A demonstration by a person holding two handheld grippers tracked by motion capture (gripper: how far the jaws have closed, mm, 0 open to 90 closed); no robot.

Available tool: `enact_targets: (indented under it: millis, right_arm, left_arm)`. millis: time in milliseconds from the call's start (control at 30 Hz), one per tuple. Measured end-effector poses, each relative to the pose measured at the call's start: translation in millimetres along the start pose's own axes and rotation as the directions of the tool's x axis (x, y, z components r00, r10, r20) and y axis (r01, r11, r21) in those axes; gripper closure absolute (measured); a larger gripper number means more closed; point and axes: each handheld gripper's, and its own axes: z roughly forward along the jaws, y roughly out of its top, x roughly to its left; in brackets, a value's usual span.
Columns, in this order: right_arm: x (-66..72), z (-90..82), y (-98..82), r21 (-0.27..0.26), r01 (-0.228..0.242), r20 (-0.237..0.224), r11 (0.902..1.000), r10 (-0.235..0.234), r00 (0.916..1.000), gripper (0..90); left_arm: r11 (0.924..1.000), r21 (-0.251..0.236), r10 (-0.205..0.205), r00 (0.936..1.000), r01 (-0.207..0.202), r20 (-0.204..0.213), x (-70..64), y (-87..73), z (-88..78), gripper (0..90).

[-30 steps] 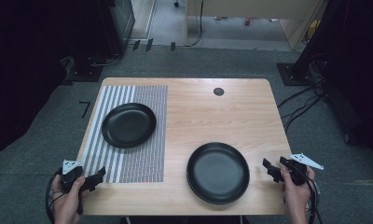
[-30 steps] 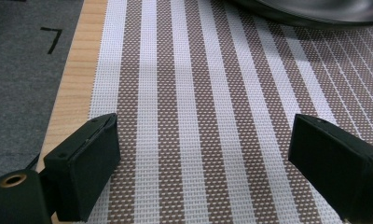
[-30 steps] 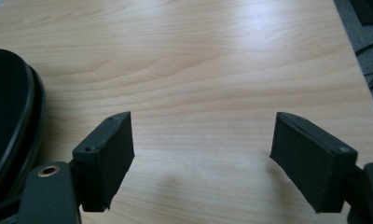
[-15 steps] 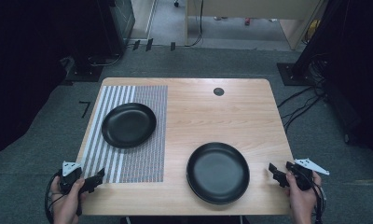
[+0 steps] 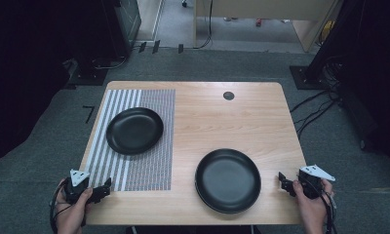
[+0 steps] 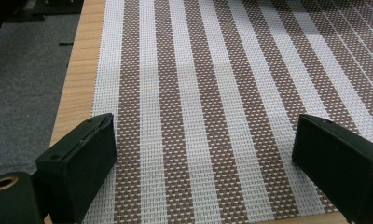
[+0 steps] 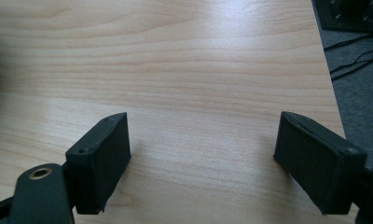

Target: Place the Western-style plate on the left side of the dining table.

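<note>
The right gripper (image 5: pixel 285 183) stands wide open and empty at the near table edge. The round black shallow plate (image 5: pixel 227 180) lies just to its left on bare wood, nearer this hand. The left gripper (image 5: pixel 101 191), likewise open and empty, sits on the brown-and-white striped woven placemat (image 6: pixel 212 93); the second black plate (image 5: pixel 134 130) lies farther ahead. The high view shows both plates.

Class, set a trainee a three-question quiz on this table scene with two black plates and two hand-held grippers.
1. True or false: the round black plate on the striped woven mat is touched by the left gripper.
2. Which surface bears the round black plate near the right gripper: A mat, B bare wooden table, C floor?
3. Fill in: both grippers' fingers stand ____.

Key: 1 false; 2 B; 3 open.
</note>
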Motion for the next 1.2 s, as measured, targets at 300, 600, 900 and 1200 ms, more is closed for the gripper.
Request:
enact_targets:
  millis: [300,600,900,1200]
  right_arm:
    - [2.1,0.6,0.1,0.006,0.015,0.007,0.9999,-0.015,0.9999,16.9]
    - [1.9,0.7,0.2,0.005,0.016,0.006,0.9999,-0.016,0.9999,16.7]
    - [2.0,0.7,0.1,0.007,0.015,0.007,0.9999,-0.015,0.9999,16.4]
    - [2.1,1.1,0.4,0.011,0.014,0.008,0.9998,-0.014,0.9999,14.3]
  left_arm:
    - [1.0000,0.003,0.006,1.0000,-0.006,0.006,0.1,0.1,0.3,5.0]
    - [0.9999,0.006,0.008,0.9999,-0.008,0.007,-0.4,0.3,0.8,3.9]
    - [1.0000,0.006,0.008,0.9999,-0.008,0.007,-0.4,0.3,0.8,3.8]
    - [1.0000,0.007,0.007,1.0000,-0.007,0.005,-0.6,0.4,1.1,3.5]
